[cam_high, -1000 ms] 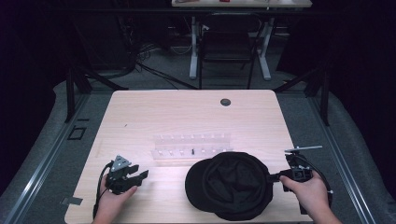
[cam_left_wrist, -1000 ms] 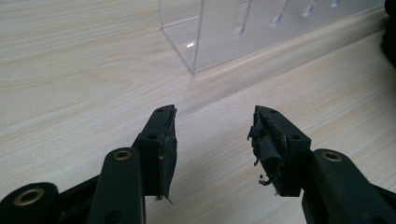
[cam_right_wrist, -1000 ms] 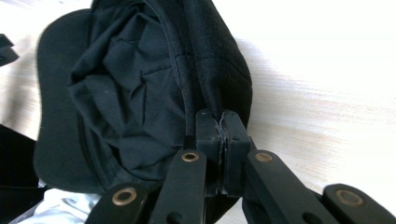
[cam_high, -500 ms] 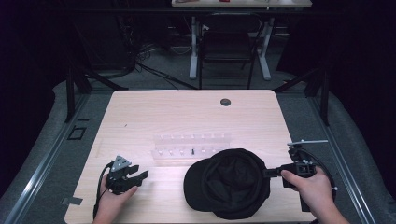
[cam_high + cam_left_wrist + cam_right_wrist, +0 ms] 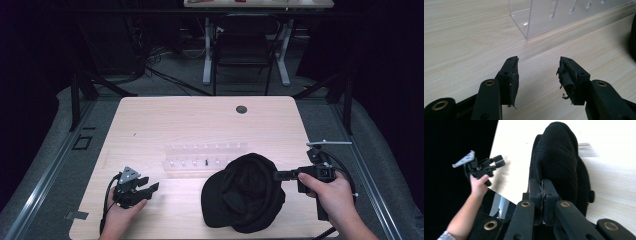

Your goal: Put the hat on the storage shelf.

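The wooden table (image 5: 150, 125) carries little, and the biggest thing on it is a black cap (image 5: 247, 192), lying at the near right with its crown bulging up and its brim flat on the wood toward the near left. Its long line runs from the near-left brim up to the far-right edge of the crown, and that far-right edge is where the right gripper (image 5: 278, 175) meets it. From the right gripper view the jaws are pressed together with a thin fold of the cap's (image 5: 560, 162) fabric pinched between them, so the cap lies straight ahead of this gripper, to its left in the scene. The right hand (image 5: 332, 195) is plainly the nearer one.

Just beyond the cap, touching or nearly touching its far edge, stands a clear acrylic rack (image 5: 205, 159) with a row of slots; one small dark piece sits in it. Any pull of the cap toward the far side would run into that rack, I reckon; toward the near edge or to the right the wood is bare.

The left gripper (image 5: 148, 185) rests low at the near left, well apart from the cap, its jaws spread wide with nothing between them. Its own view shows the corner of the rack (image 5: 529, 22) ahead and bare table between.

A small dark grommet (image 5: 241, 109) sits at the far side, out of the way.
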{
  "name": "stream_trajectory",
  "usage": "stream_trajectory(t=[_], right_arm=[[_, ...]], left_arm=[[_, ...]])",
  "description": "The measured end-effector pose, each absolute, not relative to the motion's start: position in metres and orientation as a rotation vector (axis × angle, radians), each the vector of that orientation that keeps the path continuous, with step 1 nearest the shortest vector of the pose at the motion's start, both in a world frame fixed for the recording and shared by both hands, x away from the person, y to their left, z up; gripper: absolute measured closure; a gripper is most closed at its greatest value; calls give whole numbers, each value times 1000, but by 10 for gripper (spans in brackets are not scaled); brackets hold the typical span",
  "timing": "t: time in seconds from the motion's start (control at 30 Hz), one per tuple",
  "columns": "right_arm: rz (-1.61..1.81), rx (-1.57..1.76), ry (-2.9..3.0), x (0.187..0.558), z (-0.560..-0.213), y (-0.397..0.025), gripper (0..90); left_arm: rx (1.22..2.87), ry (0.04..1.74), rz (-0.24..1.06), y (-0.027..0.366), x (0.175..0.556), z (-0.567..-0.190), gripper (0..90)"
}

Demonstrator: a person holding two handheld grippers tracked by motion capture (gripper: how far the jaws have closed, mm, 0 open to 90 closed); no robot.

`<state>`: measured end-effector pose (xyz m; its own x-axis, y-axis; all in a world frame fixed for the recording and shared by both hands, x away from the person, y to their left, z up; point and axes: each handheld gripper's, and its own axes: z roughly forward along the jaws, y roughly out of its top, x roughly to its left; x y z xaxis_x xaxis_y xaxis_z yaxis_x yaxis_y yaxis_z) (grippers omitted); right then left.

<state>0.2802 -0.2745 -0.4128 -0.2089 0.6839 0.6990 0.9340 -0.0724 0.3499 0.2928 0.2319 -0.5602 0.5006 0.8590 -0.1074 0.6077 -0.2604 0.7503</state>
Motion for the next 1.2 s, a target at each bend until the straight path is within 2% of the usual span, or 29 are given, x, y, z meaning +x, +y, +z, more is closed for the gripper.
stream_trajectory(t=[1.2], right_arm=[[-1279,-1633,-1812,280,-361,-247,885]], left_arm=[[1966,1198,434,232,291,-557,503]])
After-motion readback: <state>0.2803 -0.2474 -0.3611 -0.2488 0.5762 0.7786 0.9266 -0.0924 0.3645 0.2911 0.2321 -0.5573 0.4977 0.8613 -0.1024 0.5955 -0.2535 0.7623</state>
